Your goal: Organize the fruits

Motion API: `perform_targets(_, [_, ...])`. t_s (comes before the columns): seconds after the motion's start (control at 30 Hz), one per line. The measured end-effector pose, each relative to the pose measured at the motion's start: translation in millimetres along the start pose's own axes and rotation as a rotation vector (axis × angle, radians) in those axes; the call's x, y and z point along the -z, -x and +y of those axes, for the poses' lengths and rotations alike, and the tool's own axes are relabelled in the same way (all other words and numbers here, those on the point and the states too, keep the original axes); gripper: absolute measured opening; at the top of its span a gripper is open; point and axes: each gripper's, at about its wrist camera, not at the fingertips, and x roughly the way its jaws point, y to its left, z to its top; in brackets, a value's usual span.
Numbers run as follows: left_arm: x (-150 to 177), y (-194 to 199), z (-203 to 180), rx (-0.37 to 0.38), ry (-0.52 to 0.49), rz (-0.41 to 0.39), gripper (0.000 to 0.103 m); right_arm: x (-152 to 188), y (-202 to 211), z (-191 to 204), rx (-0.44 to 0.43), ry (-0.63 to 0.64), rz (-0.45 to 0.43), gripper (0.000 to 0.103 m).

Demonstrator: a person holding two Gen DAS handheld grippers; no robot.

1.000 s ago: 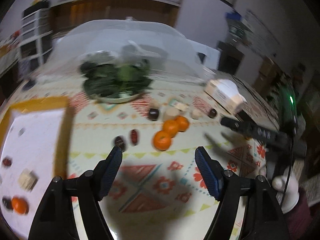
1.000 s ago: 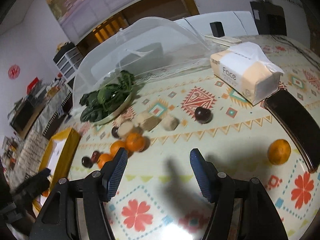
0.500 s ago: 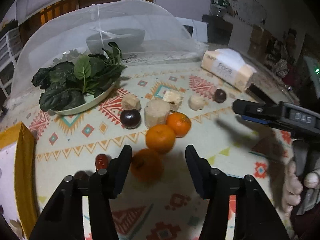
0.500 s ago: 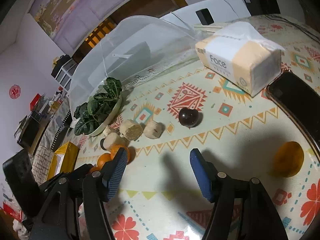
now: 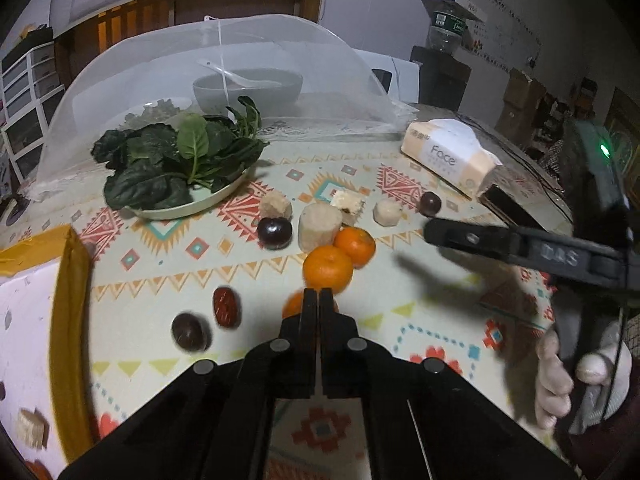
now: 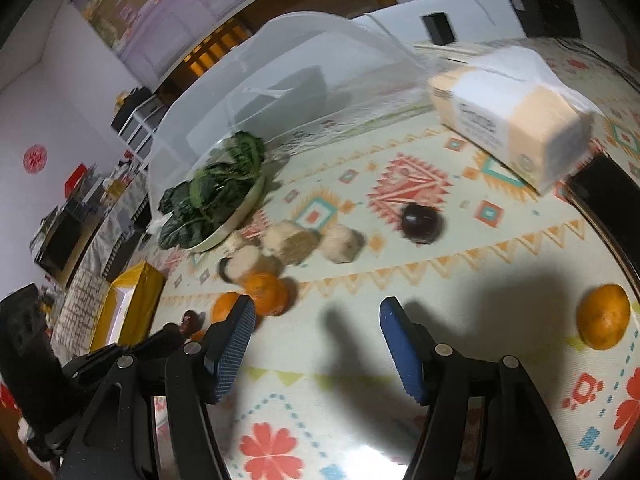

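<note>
My left gripper point(image 5: 319, 294) is shut, its fingers pressed together just in front of a tangerine point(image 5: 291, 304) that they mostly hide; nothing shows between the pads. Two more tangerines point(image 5: 328, 268) lie just beyond, with a dark plum point(image 5: 274, 233), a red date point(image 5: 226, 306) and a dark round fruit point(image 5: 190, 331) nearby. My right gripper point(image 6: 316, 328) is open and empty above the patterned tablecloth point(image 6: 460, 264). A lone tangerine point(image 6: 604, 322) lies to its right, a dark plum point(image 6: 422, 218) ahead. A yellow-rimmed tray point(image 5: 74, 280) sits at left.
A plate of spinach point(image 5: 180, 168), a mesh food cover point(image 5: 224, 76) over a bowl, a tissue pack point(image 5: 450, 156), several beige cake pieces point(image 5: 320, 226) and a black phone point(image 6: 604, 196) stand on the table. The right gripper point(image 5: 520, 246) crosses the left wrist view.
My left gripper has gone from wide open to shut at the nearest tangerine. The right gripper has drifted slightly, staying open.
</note>
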Motion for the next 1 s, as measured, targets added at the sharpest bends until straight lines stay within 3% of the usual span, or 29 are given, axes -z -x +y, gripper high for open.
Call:
perform_targets(0.17, [17.3, 19.8, 7.3, 0.052, 0.017, 0.004, 0.001, -2.2, -15.0, 31.3, 0.025, 0.095, 0.016, 0.069])
perform_targets(0.33, [25.1, 24.8, 16.5, 0.053, 0.043, 0.008, 0.001, -7.3, -42.8, 46.1, 0.095, 0.115, 0.051, 0.069])
perform_targets(0.43, [26.1, 27.1, 20.7, 0.066, 0.054, 0.006, 0.003, -11.7, -51.7, 45.5, 0.112, 0.087, 0.054, 0.058])
perform_targets(0.53, [23.2, 24.7, 20.7, 0.078, 0.052, 0.005, 0.011, -11.2, -57.0, 39.9, 0.084, 0.046, 0.07, 0.056])
perform_targets(0.67, [13.8, 12.7, 11.0, 0.09, 0.007, 0.009, 0.036, -3.2, -50.8, 31.1, 0.037, 0.011, 0.082, 0.05])
perform_targets(0.8, [1.6, -10.0, 0.8, 0.087, -0.049, 0.029, 0.037, 3.4, -41.5, 14.5, 0.037, -0.028, 0.084, 0.041])
perform_targets(1.0, [-7.1, -34.5, -6.9, 0.01, -0.131, 0.04, 0.046, 0.5, -35.4, 2.5, 0.009, -0.05, 0.053, 0.04])
